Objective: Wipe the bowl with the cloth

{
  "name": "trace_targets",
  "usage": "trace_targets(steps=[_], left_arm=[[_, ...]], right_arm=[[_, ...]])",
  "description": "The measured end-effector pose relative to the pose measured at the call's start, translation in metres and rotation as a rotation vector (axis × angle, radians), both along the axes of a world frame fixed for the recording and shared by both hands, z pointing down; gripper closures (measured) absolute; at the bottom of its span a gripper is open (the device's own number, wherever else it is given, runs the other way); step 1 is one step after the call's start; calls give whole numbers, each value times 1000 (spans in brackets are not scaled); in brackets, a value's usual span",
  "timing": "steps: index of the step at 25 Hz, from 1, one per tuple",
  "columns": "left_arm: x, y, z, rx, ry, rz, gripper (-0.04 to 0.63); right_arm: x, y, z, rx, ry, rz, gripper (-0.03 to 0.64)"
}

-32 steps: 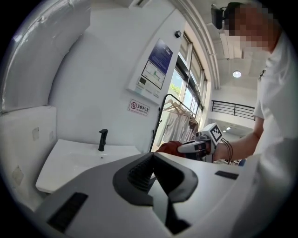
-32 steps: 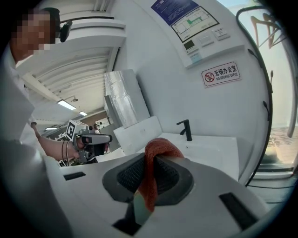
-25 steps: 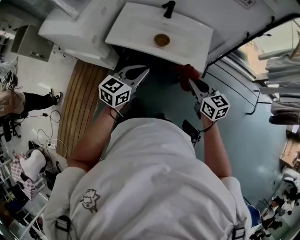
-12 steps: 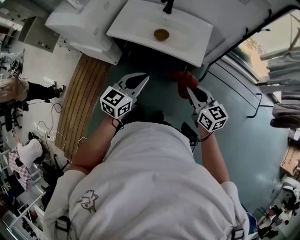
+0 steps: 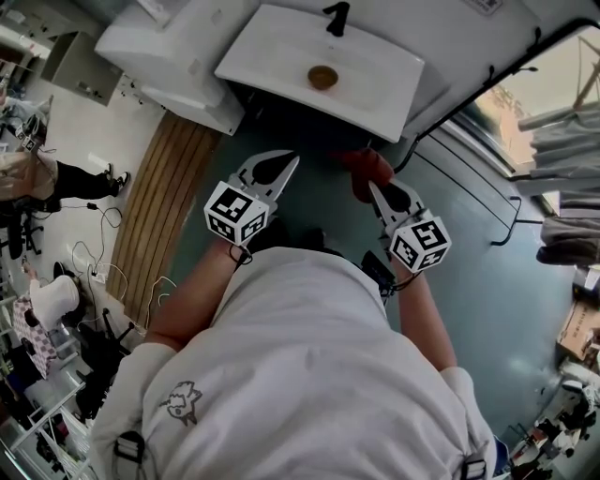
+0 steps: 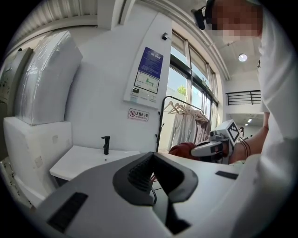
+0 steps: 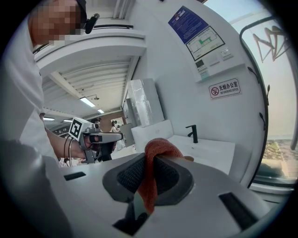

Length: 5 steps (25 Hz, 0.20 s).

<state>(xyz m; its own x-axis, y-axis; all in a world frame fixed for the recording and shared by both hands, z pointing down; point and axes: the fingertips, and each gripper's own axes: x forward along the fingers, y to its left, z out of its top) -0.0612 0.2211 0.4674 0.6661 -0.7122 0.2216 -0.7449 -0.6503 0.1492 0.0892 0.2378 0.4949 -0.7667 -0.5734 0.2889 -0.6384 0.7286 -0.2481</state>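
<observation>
A small brown bowl (image 5: 322, 77) sits in the white sink (image 5: 272, 47) at the top of the head view, below the black faucet (image 5: 336, 17). My right gripper (image 5: 373, 186) is shut on a red cloth (image 5: 366, 169), which bunches over its tips short of the sink's front edge. In the right gripper view the cloth (image 7: 156, 155) is pinched between the pads and hangs down between them. My left gripper (image 5: 287, 162) is shut with nothing in it, level with the right one and to its left. Its pads (image 6: 142, 173) meet in the left gripper view.
A second white unit (image 5: 164, 56) stands left of the sink, with a wooden slatted mat (image 5: 159, 202) on the floor below it. A black clothes rail (image 5: 511, 202) with hanging garments stands to the right. Other people and cluttered floor show far left.
Both grippers have drawn back from the sink toward my body, most of it in the first half second. The cloth stays in the right gripper.
</observation>
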Motion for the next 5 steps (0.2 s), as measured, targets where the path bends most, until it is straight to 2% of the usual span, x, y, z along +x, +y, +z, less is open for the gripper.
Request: trace_targets(steps=[5], left_arm=[[8,-1,-1,5,2,1,581]], right_arm=[[6,1,0,4,6,6,563]])
